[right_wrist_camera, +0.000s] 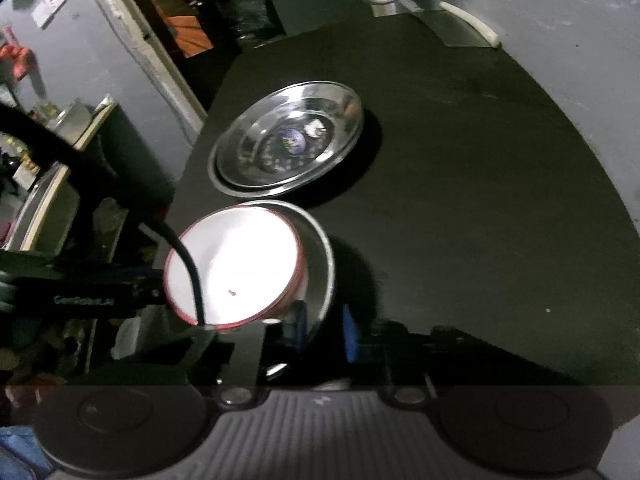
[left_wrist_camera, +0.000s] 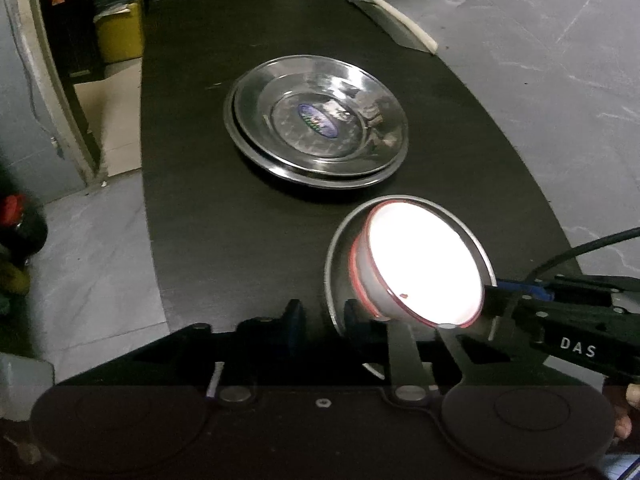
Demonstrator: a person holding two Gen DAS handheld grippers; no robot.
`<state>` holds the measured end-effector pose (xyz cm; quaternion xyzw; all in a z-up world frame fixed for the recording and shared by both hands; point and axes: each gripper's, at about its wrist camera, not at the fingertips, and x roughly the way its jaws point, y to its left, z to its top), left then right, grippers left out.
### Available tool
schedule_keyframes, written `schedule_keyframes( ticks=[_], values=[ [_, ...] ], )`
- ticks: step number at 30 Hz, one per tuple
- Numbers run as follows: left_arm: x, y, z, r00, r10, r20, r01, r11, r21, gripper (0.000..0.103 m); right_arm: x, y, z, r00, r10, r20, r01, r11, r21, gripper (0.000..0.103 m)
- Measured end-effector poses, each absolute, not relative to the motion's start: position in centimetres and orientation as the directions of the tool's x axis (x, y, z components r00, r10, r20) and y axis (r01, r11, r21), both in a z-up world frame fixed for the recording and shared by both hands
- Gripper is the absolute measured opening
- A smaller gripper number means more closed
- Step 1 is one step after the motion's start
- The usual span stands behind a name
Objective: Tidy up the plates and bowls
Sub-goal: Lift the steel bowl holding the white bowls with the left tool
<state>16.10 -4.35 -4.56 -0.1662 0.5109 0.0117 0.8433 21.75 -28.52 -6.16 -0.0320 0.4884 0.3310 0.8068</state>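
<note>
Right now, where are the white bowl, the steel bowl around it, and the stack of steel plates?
white bowl (left_wrist_camera: 424,268): left wrist view, its bright inside.
steel bowl (left_wrist_camera: 340,256): left wrist view, its grey wall left of the white one.
stack of steel plates (right_wrist_camera: 240,152): right wrist view, the top plate's sloping rim.

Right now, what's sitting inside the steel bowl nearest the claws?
A white red-rimmed enamel bowl sits tilted inside the round steel bowl, filling most of it. The steel bowl's bottom is covered by it, so nothing beneath can be seen. The white bowl's glare hides its interior, apart from one small dark speck.
</note>
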Motion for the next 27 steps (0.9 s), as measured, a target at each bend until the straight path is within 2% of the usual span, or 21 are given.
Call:
schedule_keyframes(
  ticks=[1, 3, 27],
  values=[
    [16.1, -4.4, -4.6, 0.48, -0.157, -0.863, -0.184, 0.944, -0.274, 0.014, 21.7, -28.5, -6.2, 0.305, 0.503, -0.809, -0.566, 0.779, 0.271, 0.017],
    [16.1, -4.6, -4.5, 0.484, -0.161, -0.86, -0.177, 0.945, -0.276, 0.012, 21.6, -28.5, -6.2, 0.304, 0.507, -0.807, -0.562, 0.779, 0.278, 0.017],
    [16.1, -5.7, -4.2, 0.489, -0.103, -0.866, -0.165, 0.964, -0.207, 0.012, 21.1, -29.3, -6.7, 0.32, 0.55, -0.771, -0.545, 0.773, 0.325, 0.018]
  ],
)
